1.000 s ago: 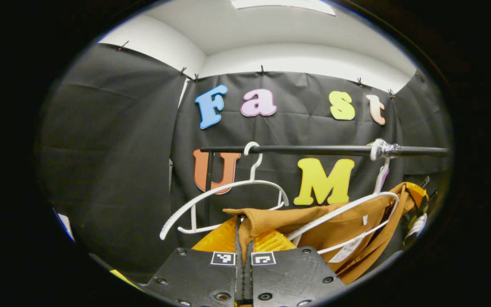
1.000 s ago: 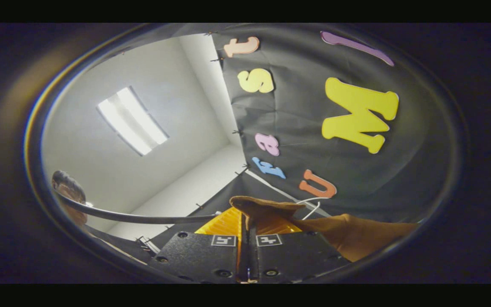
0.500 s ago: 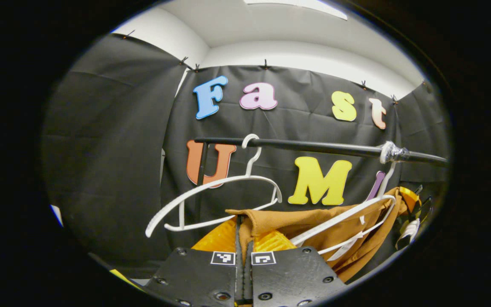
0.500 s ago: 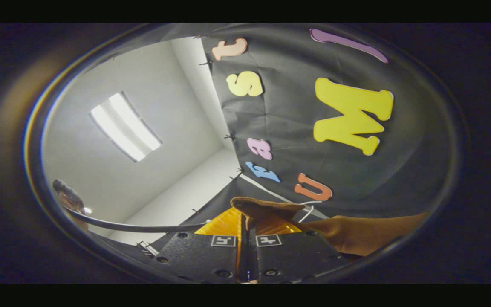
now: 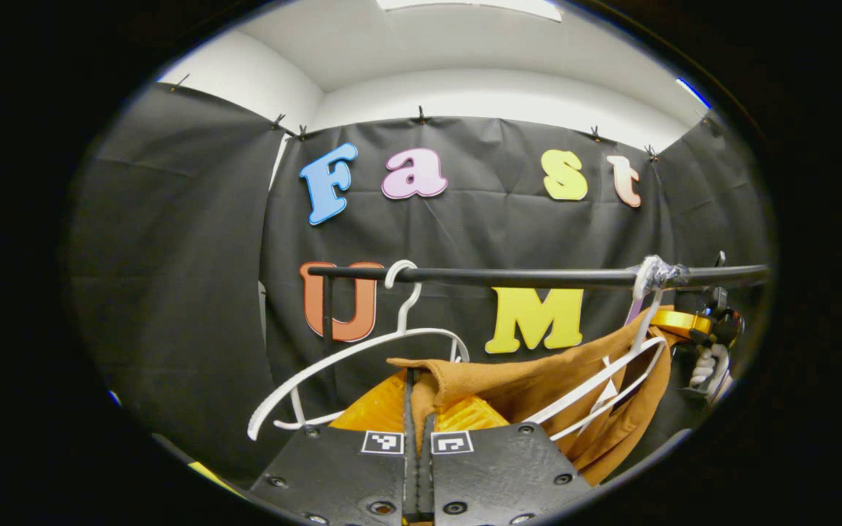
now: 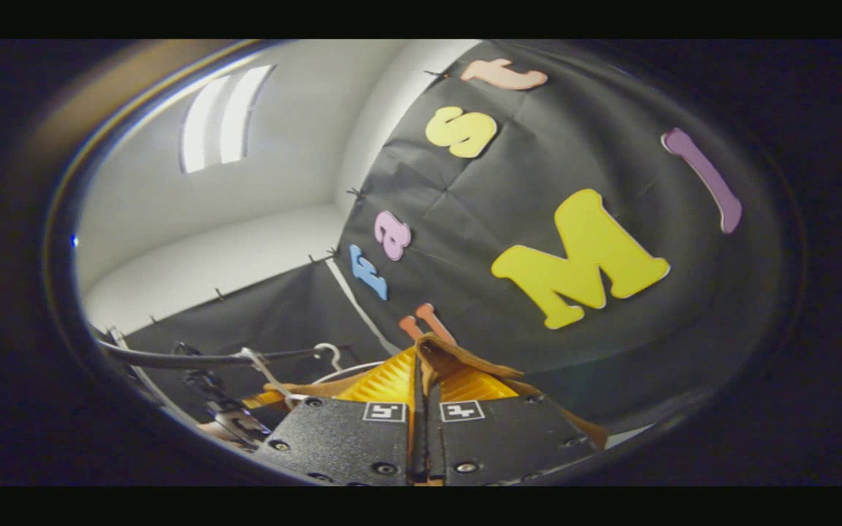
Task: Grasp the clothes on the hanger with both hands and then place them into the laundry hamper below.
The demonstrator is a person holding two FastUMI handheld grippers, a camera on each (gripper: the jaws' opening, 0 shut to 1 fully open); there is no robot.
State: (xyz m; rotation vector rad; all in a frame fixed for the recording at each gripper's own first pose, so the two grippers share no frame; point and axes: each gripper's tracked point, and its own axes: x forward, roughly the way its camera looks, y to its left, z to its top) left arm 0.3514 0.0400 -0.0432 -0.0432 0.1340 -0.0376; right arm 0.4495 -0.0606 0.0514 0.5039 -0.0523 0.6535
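My left gripper (image 5: 418, 398) is shut on a folded edge of the brown garment (image 5: 538, 383). From there the cloth stretches right, up to a white hanger (image 5: 629, 358) hooked on the black rod (image 5: 523, 277). Far to the right, just under the rod, a gloved hand (image 5: 710, 365) holds the right gripper (image 5: 691, 323). In the right gripper view, my right gripper (image 6: 421, 376) is shut on another fold of the brown garment (image 6: 457, 358), which trails left toward the rod (image 6: 194, 359).
An empty white hanger (image 5: 362, 343) hangs on the rod's left part, close to my left gripper. The rod's upright post (image 5: 324, 314) stands at its left end. Black cloth walls close in behind and on both sides. A ceiling light (image 6: 224, 124) is overhead.
The right gripper has swung round, so its view has rolled and now looks along the rod. It has risen to just under the rod. The garment's right side has lifted with it.
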